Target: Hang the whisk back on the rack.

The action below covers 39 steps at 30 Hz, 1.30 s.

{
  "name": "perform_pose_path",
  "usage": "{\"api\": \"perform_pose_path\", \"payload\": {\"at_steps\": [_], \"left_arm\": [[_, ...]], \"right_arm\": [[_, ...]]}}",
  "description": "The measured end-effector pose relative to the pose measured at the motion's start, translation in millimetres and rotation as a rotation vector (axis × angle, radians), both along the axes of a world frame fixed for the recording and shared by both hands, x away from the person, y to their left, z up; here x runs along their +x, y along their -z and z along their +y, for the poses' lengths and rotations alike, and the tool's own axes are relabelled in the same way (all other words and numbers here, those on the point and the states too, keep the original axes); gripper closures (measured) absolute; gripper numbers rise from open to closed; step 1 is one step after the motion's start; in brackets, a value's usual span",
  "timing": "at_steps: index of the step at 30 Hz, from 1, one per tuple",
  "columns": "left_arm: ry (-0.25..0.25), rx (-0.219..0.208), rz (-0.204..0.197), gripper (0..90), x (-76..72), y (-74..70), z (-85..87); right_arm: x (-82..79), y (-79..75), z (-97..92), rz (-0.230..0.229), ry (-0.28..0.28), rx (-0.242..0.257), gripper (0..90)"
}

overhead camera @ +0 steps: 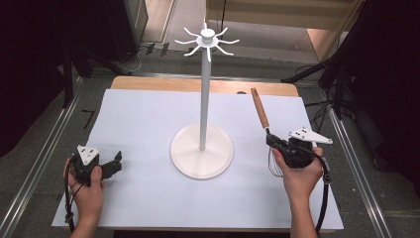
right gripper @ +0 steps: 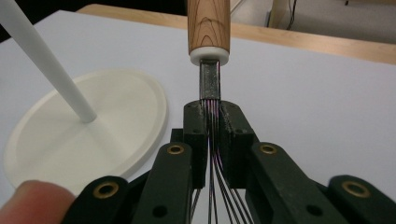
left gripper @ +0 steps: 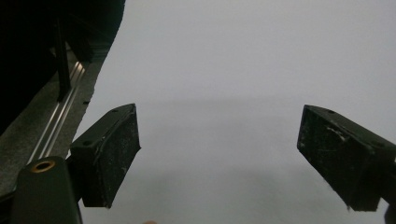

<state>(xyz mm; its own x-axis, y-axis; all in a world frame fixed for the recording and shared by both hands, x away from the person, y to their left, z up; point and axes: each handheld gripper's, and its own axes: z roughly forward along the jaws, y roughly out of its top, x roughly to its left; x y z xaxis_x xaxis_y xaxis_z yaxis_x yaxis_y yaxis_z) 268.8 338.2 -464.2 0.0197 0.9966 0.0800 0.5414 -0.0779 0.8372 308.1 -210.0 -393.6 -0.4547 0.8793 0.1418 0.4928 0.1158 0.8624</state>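
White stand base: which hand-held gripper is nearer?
Right. The right hand-held gripper, shut on the whisk, sits just beside the stand base on its right. The left hand-held gripper, jaws open, rests farther off near the table's left edge.

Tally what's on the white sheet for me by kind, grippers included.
Whisk, wooden handle, clamped at its wires: 1
White hook stand: 1
Grippers: 2, the left gripper open over bare sheet, the right gripper shut on the whisk
Total: 4
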Motion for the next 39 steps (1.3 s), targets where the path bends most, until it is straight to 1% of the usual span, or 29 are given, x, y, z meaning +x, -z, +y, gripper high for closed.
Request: {"api": "perform_pose_path", "payload": {"at_steps": [1,2,3,7,8,9,10,11,13,14,15,22,23,25,27,32,33,38,39], "left_arm": [[0.0,0.0,0.0,13.9,0.0,0.0,0.0],[0.0,0.0,0.0,13.9,0.0,0.0,0.0],[0.0,0.0,0.0,13.9,0.0,0.0,0.1],[0.0,-0.001,-0.001,13.9,-0.1,0.0,0.0],[-0.001,-0.001,-0.001,14.0,-0.1,0.0,0.1],[-0.001,-0.004,-0.001,13.9,-0.1,0.1,0.2],[-0.001,-0.004,-0.001,13.9,-0.1,0.1,0.2],[0.0,-0.005,-0.001,13.9,0.0,0.0,0.3],[0.0,-0.005,0.0,14.0,0.0,0.0,0.3],[0.0,-0.005,0.001,14.0,0.0,0.0,0.3],[0.0,-0.006,0.001,14.0,0.0,0.0,0.4],[-0.002,-0.006,0.002,13.9,0.1,0.0,0.4],[-0.002,-0.007,0.002,13.9,0.1,0.0,0.5],[-0.001,-0.007,0.002,13.9,0.1,0.0,0.5],[-0.002,-0.007,0.003,14.0,0.1,0.0,0.5],[-0.002,-0.008,0.004,14.0,0.2,0.0,0.5],[-0.002,-0.008,0.004,14.0,0.2,0.0,0.5],[-0.002,-0.007,0.005,14.0,0.3,0.0,0.3],[-0.002,-0.007,0.003,13.9,0.3,0.1,0.3]], "right_arm": [[-1.5,-1.1,1.2,-0.01,0.002,-0.002,84.1],[-4.7,-3.0,3.3,-0.031,0.003,0.007,84.1],[-4.7,-3.0,3.3,-0.031,0.003,0.007,84.1],[-10.8,-7.7,5.5,-0.073,0.001,0.032,84.1],[-12.5,-9.0,6.1,-0.091,-0.005,0.037,84.1],[-15.9,-11.9,7.9,-0.122,-0.008,0.042,84.1],[-17.6,-13.4,8.7,-0.133,-0.006,0.049,84.1],[-17.6,-13.4,8.7,-0.133,-0.006,0.049,84.1],[-20.7,-16.4,9.8,-0.161,-0.013,0.058,84.1],[-23.6,-19.4,11.3,-0.179,-0.018,0.072,84.1],[-23.6,-19.4,11.3,-0.179,-0.018,0.072,84.1],[-33.7,-29.0,16.5,-0.253,-0.025,0.115,84.1],[-33.7,-29.0,16.5,-0.253,-0.025,0.115,84.1],[-37.0,-32.3,18.5,-0.28,-0.026,0.126,84.2],[-38.1,-33.5,19.1,-0.288,-0.031,0.129,84.2],[-43.7,-41.0,21.0,-0.328,-0.036,0.153,84.2],[-43.7,-41.0,21.0,-0.328,-0.036,0.153,84.2],[-47.3,-47.0,23.5,-0.364,-0.045,0.152,84.2],[-47.9,-47.9,24.1,-0.363,-0.046,0.158,84.2]]}}
